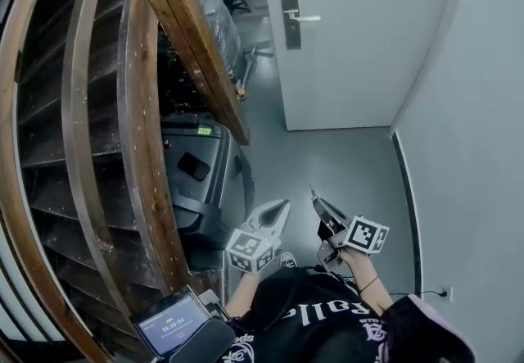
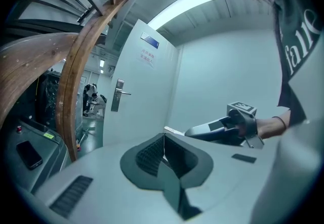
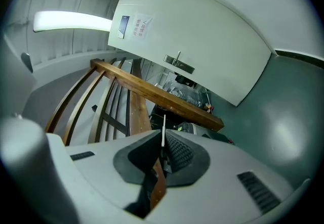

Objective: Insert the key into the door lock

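Observation:
The pale door (image 1: 352, 25) stands well ahead, with a metal lock plate (image 1: 290, 21) and lever handle (image 1: 304, 18) near its left edge. My right gripper (image 1: 314, 197) is shut on the key (image 1: 312, 190), low down and far from the lock. In the right gripper view the thin key blade (image 3: 163, 129) sticks out past the closed jaws of that gripper (image 3: 163, 139) towards the lock plate (image 3: 178, 63). My left gripper (image 1: 285, 204) hangs beside it, shut and empty. The left gripper view shows that gripper (image 2: 163, 139), the lock plate (image 2: 119, 95) and the right gripper (image 2: 188, 131).
A curved wooden stair railing (image 1: 147, 148) fills the left. Under it a grey machine (image 1: 201, 181) carries a phone (image 1: 193, 165). A small screen device (image 1: 172, 324) is at my lower left. A pale wall (image 1: 475, 107) runs along the right. Grey floor (image 1: 336, 161) lies between me and the door.

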Action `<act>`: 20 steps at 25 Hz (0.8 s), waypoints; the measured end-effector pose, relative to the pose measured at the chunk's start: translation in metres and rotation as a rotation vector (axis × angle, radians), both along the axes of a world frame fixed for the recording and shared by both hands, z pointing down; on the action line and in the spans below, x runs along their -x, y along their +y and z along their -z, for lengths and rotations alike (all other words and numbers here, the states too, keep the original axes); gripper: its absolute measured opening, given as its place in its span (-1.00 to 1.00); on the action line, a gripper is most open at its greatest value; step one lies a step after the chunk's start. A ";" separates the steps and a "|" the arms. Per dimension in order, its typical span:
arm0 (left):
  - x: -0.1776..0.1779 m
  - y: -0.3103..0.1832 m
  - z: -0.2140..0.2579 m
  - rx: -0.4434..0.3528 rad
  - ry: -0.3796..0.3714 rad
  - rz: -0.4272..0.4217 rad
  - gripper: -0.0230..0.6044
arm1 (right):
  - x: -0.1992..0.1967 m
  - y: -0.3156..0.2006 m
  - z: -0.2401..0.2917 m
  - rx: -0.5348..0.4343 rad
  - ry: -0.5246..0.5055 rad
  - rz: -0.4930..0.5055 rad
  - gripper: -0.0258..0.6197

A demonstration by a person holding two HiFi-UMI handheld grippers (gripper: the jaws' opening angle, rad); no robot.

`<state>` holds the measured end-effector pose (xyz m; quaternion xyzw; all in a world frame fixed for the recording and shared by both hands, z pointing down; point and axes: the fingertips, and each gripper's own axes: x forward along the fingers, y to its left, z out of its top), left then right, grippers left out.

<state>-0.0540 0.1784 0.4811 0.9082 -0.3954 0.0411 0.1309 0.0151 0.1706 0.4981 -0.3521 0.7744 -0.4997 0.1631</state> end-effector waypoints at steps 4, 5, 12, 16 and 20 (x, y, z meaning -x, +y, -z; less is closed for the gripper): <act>0.012 -0.005 -0.009 0.008 -0.018 -0.037 -0.91 | 0.014 -0.010 -0.005 0.013 -0.003 -0.024 -0.81; 0.014 -0.005 -0.012 0.015 -0.015 -0.041 -0.91 | 0.017 -0.012 -0.008 0.020 0.007 -0.026 -0.81; 0.024 -0.017 -0.025 0.066 0.021 -0.042 -0.91 | 0.024 -0.027 -0.013 0.056 0.028 -0.040 -0.81; 0.023 -0.037 -0.031 0.087 0.031 -0.043 -0.91 | 0.020 -0.046 -0.014 0.060 0.022 -0.051 -0.81; 0.017 -0.073 -0.032 0.079 0.028 -0.039 -0.91 | 0.012 -0.079 -0.016 0.062 0.015 -0.051 -0.81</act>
